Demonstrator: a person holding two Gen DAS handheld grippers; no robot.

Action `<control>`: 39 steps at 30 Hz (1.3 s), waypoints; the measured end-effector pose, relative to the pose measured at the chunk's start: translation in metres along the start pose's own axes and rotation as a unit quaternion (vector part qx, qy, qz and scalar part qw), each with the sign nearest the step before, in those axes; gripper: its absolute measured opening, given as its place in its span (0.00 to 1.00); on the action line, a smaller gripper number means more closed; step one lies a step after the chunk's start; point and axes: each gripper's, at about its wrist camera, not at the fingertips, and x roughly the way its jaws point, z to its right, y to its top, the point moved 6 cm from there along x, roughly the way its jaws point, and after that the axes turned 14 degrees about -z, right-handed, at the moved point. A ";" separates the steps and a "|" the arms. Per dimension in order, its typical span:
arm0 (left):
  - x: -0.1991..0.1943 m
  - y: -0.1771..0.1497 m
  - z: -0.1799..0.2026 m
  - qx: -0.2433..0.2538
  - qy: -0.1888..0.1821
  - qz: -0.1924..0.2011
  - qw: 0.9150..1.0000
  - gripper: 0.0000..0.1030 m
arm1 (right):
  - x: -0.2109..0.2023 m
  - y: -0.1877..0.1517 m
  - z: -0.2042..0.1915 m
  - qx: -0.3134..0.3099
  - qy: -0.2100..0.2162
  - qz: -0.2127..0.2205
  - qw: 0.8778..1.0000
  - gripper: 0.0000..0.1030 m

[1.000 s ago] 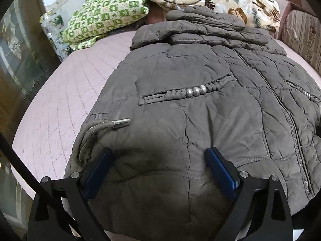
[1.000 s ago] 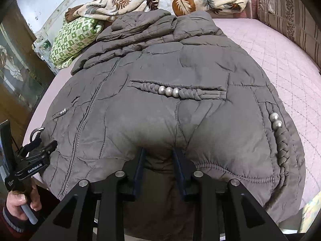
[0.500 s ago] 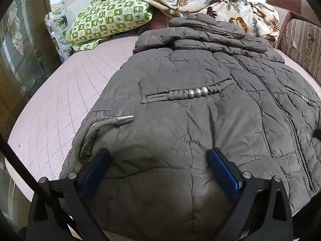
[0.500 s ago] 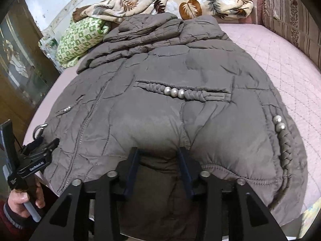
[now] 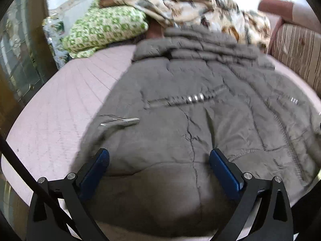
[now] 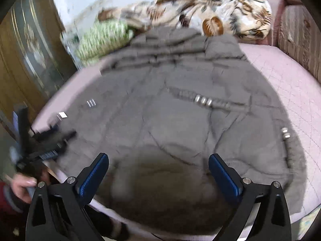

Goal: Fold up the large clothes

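Note:
A large grey quilted jacket [image 5: 200, 108] lies spread on a pink quilted bed [image 5: 66, 108], hem toward me, sleeves folded across its top. It also shows in the right wrist view [image 6: 180, 120]. My left gripper [image 5: 159, 166] is open and empty, its blue pads just above the jacket's hem. My right gripper [image 6: 158, 166] is open and empty above the hem too. The left gripper [image 6: 46, 142] shows in the right wrist view at the jacket's left edge, held by a hand. Both views are blurred.
A green patterned pillow [image 5: 104, 30] and a leaf-print blanket [image 5: 210, 18] lie at the bed's head. A striped cushion [image 5: 297, 46] stands at the right. A wooden cabinet with glass [image 6: 26, 64] stands on the left.
My right gripper has opened wide and let go of the jacket hem it pinched. Both grippers have pulled back and up a little; the left stays open.

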 end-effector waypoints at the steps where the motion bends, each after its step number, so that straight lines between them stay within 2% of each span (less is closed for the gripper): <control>1: -0.006 -0.002 -0.005 -0.008 -0.001 0.006 1.000 0.97 | -0.016 0.001 0.005 0.014 0.009 0.023 1.000 0.98; 5: -0.027 -0.011 -0.044 -0.071 -0.011 0.013 0.997 0.97 | -0.059 -0.013 0.057 0.082 -0.002 0.077 0.994 0.97; 6: -0.031 -0.014 -0.062 -0.099 -0.019 0.012 0.995 0.97 | -0.067 -0.017 0.072 0.101 -0.006 0.086 0.991 0.96; 9: -0.030 -0.022 -0.102 -0.171 -0.035 -0.006 0.985 0.97 | -0.081 -0.030 0.124 0.176 -0.021 0.097 0.979 0.85; 11: -0.021 -0.027 -0.122 -0.212 -0.060 -0.026 0.975 0.95 | -0.075 -0.038 0.154 0.234 0.011 0.077 0.969 0.73; 12: -0.017 -0.029 -0.129 -0.228 -0.068 -0.034 0.971 0.92 | -0.072 -0.043 0.165 0.268 0.049 0.073 0.960 0.73; 14: -0.005 -0.036 -0.139 -0.262 -0.101 -0.055 0.958 0.82 | -0.064 -0.046 0.178 0.300 0.061 0.062 0.950 0.73; 15: -0.001 -0.038 -0.140 -0.269 -0.116 -0.062 0.954 0.81 | -0.061 -0.046 0.180 0.309 0.074 0.062 0.946 0.73; 17: 0.004 -0.041 -0.140 -0.273 -0.128 -0.068 0.951 0.81 | -0.056 -0.043 0.183 0.317 0.094 0.053 0.942 0.73; 23: 0.004 -0.045 -0.120 -0.247 -0.132 -0.070 0.958 0.80 | -0.034 -0.053 0.176 0.332 0.119 0.026 0.935 0.72; 24: 0.004 -0.047 -0.117 -0.243 -0.132 -0.071 0.958 0.80 | -0.033 -0.054 0.172 0.328 0.119 0.025 0.937 0.72; 26: 0.003 -0.050 -0.102 -0.231 -0.123 -0.072 0.963 0.80 | -0.029 -0.054 0.161 0.314 0.115 0.021 0.942 0.63; 28: 0.002 -0.053 -0.087 -0.217 -0.119 -0.071 0.966 0.80 | -0.020 -0.057 0.146 0.304 0.128 0.010 0.944 0.59; 31: -0.001 -0.053 -0.053 -0.178 -0.117 -0.062 0.975 0.81 | -0.017 -0.060 0.123 0.279 0.135 0.012 0.951 0.58; 33: -0.002 -0.046 -0.033 -0.148 -0.125 -0.055 0.980 0.81 | -0.005 -0.054 0.104 0.260 0.155 0.003 0.953 0.56; 34: -0.004 -0.043 -0.028 -0.137 -0.126 -0.050 0.981 0.81 | -0.001 -0.052 0.098 0.257 0.146 0.007 0.955 0.55; 36: -0.006 -0.040 -0.028 -0.136 -0.107 -0.029 0.984 0.78 | -0.001 -0.046 0.098 0.256 0.135 0.026 0.957 0.47; 39: 0.003 -0.042 -0.034 -0.136 -0.091 -0.031 0.986 0.78 | 0.001 -0.046 0.112 0.266 0.110 0.036 0.957 0.40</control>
